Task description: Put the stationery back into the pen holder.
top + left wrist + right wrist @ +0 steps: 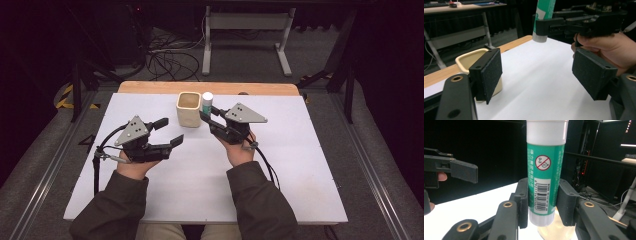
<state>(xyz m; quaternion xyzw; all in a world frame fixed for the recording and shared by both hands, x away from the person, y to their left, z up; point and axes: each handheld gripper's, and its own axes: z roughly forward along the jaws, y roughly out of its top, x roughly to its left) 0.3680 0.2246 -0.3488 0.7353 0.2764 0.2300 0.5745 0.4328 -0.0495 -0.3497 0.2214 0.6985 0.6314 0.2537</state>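
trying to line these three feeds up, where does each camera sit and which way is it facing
High view: above the person's side, looking forward and down on the white table; both forearms, left gripper, right gripper.
Left gripper view: rides the left gripper, looking across the table between its open jaws; the other hand shows.
Right gripper view: rides the right gripper, looking along jaws shut on the green glue stick.
Shared: all three show the glue stick and the cream cup.

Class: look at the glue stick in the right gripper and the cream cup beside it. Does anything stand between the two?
Nothing visible does. The right gripper holds the glue stick upright right beside the cream cup; the left gripper, open, sits off to the side.
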